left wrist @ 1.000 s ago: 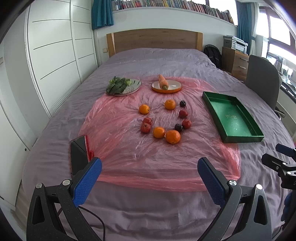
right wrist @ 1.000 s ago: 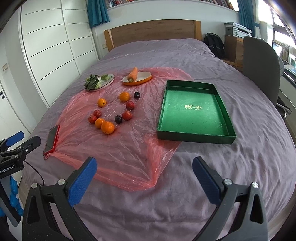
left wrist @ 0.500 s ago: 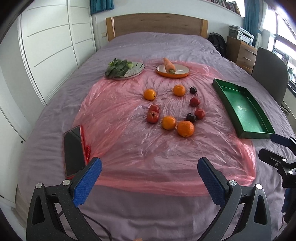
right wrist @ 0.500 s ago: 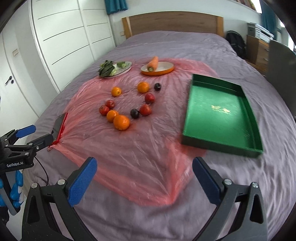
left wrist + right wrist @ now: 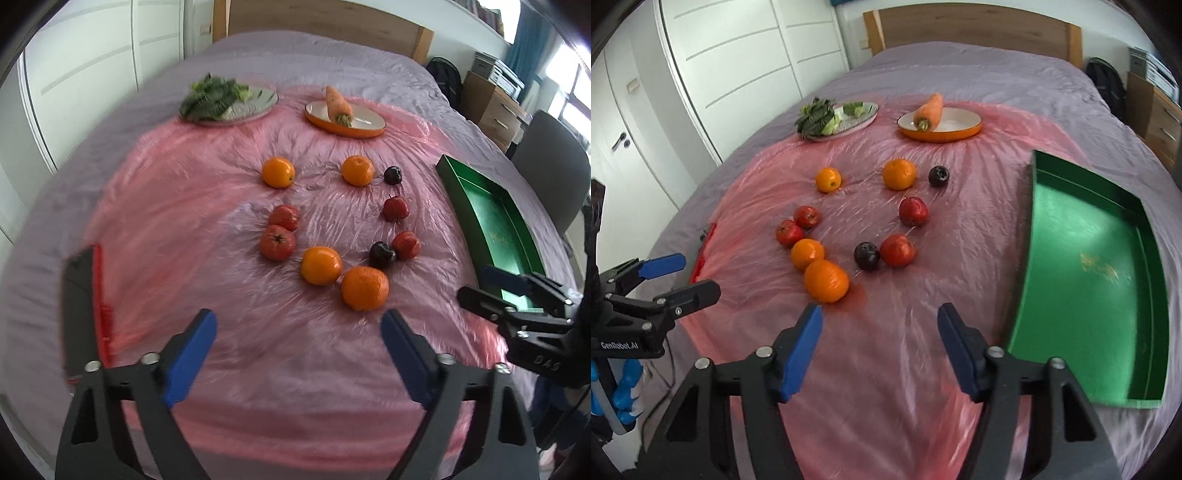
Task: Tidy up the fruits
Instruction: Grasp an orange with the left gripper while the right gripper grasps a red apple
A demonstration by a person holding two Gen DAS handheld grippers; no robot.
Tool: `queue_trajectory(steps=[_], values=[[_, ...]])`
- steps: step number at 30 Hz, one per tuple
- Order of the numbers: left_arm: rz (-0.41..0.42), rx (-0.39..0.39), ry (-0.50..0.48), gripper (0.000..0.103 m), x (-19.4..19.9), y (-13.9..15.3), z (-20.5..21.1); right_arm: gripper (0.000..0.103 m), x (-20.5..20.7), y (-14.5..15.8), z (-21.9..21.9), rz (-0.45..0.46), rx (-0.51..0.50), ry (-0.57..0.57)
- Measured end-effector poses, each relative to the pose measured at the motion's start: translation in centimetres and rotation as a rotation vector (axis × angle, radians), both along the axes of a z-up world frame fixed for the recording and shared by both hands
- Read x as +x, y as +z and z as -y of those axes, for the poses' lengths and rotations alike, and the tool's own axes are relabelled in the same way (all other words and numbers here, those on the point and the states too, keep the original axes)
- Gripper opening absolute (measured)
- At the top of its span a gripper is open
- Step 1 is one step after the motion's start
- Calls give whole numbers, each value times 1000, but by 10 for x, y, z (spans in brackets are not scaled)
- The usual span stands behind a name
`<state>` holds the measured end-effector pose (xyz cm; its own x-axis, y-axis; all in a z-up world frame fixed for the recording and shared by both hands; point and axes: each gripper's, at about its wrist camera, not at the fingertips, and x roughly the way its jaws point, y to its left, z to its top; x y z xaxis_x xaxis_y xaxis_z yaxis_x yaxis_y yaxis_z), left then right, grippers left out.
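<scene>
1. The left tool (image 5: 297, 345) hangs above the near part of the pink plastic sheet (image 5: 192, 206) spread on the bed (image 5: 303, 55). Its jaws have just been closing a little but still stand wide apart, with nothing between them and the blue pads (image 5: 190, 356) touching nothing.
2. The right tool (image 5: 879, 343) is likewise released: its jaws have just narrowed somewhat, gripping nothing, above bare sheet.
3. The fruits lie in a loose ring on the sheet ahead of both tools: four oranges, four red fruits and two dark plums.
4. The largest orange (image 5: 826, 280) is the closest, just beyond the right tool's left pad (image 5: 801, 350), not touching it.
5. A dark plum (image 5: 866, 255) lies against a red fruit (image 5: 897, 250).
6. The green tray (image 5: 1145, 391) sits empty on the bed to the right of the fruits, its near corner on the sheet's edge.
7. Beyond the ring are a plate of greens (image 5: 229, 103) and an orange dish (image 5: 345, 123) with a carrot (image 5: 338, 105).
</scene>
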<state>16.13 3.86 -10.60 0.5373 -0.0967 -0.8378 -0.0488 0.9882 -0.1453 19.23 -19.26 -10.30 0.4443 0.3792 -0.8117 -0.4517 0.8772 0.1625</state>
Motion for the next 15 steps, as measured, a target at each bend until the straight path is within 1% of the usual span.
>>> queue_trajectory(steps=[1, 2, 3, 5, 7, 10, 15], values=[[-10, -18, 8, 80, 5, -4, 0, 83, 3, -3, -1, -2, -3, 10], [-18, -34, 18, 80, 11, -7, 0, 74, 9, -7, -2, -6, -8, 24], [-26, -54, 32, 80, 17, -11, 1, 72, 17, -11, -4, -10, -18, 41], [-42, -92, 62, 80, 27, -19, 1, 71, 30, -17, -8, -10, -40, 79], [-54, -111, 91, 80, 36, -26, 3, 71, 41, -21, -11, -2, -64, 108], [-69, -118, 124, 80, 47, -38, 5, 71, 57, -28, -17, 4, -96, 165], [-81, -135, 183, 80, 58, -50, 4, 71, 70, -40, -27, -2, -126, 250]])
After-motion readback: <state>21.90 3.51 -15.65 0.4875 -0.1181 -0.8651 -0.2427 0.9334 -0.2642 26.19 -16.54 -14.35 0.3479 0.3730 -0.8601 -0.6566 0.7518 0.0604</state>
